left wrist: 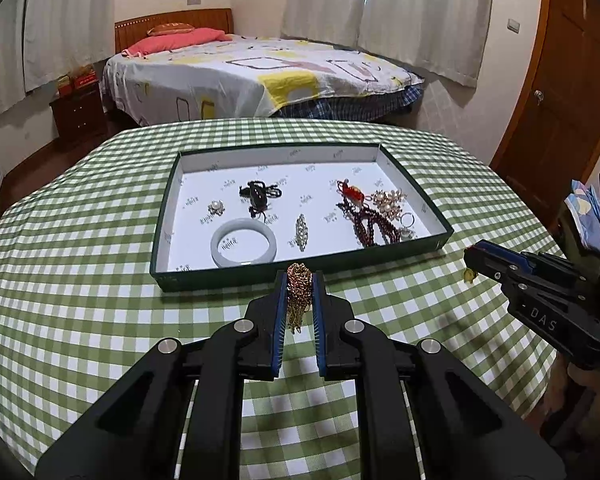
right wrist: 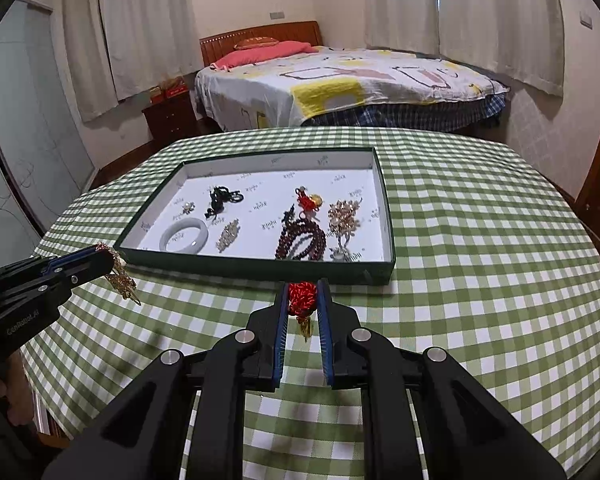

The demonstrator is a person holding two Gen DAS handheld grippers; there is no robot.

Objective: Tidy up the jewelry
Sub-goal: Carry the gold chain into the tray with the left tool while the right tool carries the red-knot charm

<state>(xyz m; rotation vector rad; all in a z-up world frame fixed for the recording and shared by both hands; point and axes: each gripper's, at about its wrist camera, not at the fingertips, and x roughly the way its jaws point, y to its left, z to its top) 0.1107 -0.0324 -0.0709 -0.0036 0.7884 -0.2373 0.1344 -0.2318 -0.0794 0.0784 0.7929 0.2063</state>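
My left gripper [left wrist: 299, 276] is shut on a bunched gold chain [left wrist: 299, 294] whose strands dangle between the pads, held above the checked cloth just in front of the tray. Seen from the right wrist, the same left gripper [right wrist: 110, 256] carries the gold chain [right wrist: 122, 280] at the left. My right gripper [right wrist: 305, 286] is shut on a red knotted charm [right wrist: 301, 300] with a small gold piece hanging under it. In the left wrist view the right gripper [left wrist: 469, 257] sits at the right edge with the charm's gold piece [left wrist: 469, 275] showing below its tips. The dark green tray [left wrist: 236, 278] holds several jewels.
Inside the tray lie a pale jade bangle [left wrist: 244, 242], a black cord pendant [left wrist: 258, 196], dark red beads [left wrist: 370, 222], pearl brooches [left wrist: 388, 200] and a red charm [left wrist: 354, 192]. The green checked tablecloth [right wrist: 480, 280] covers the table. A bed [left wrist: 260, 76] stands behind.
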